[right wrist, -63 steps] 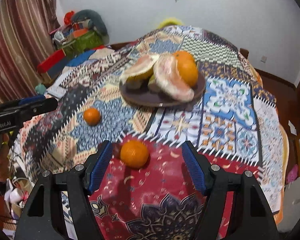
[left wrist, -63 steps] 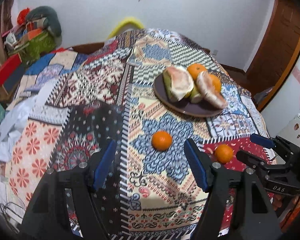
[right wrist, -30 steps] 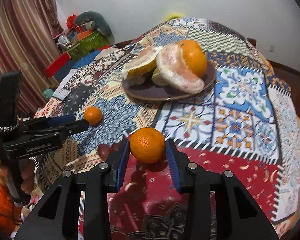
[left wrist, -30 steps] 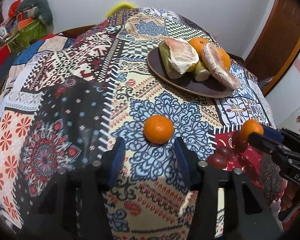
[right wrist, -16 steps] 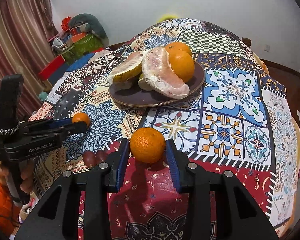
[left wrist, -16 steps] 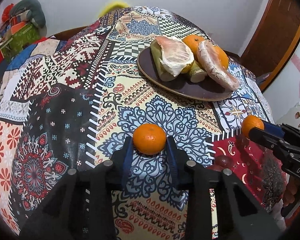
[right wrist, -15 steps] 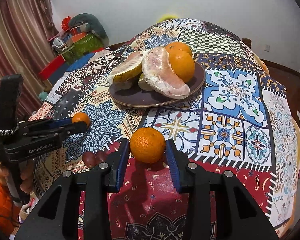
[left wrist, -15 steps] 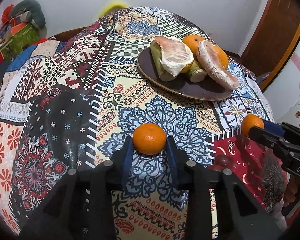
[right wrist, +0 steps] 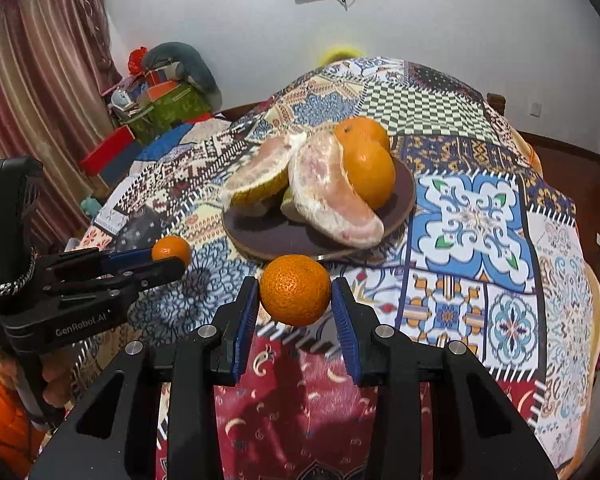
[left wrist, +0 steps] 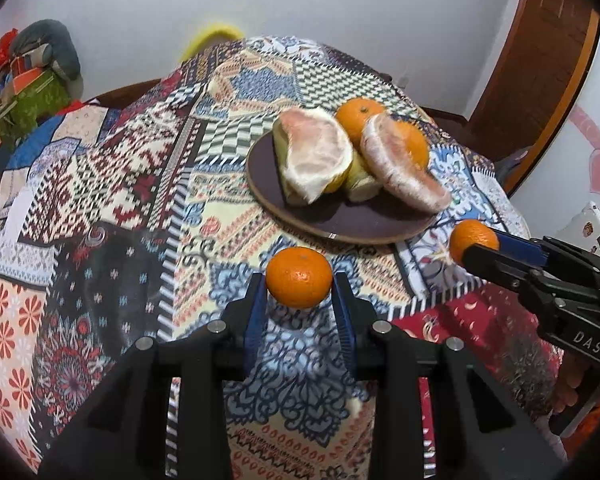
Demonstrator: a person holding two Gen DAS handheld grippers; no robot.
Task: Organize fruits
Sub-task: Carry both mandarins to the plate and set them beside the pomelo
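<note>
Orange mandarins sit pinched in both claws: one mandarin (left wrist: 299, 277) in the left gripper (left wrist: 300, 300), another mandarin (right wrist: 295, 290) in the right gripper (right wrist: 296, 312). Both hang just near of the dark plate (left wrist: 340, 228), probably bound there to join the fruit on the patchwork tablecloth (right wrist: 480, 220).

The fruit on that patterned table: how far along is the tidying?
Done: the brown plate already holds two oranges and peeled pomelo pieces. In hand: the left tool is clamped on one small orange and the right tool on another, both just short of the plate. Left: setting those two down on it.
</note>
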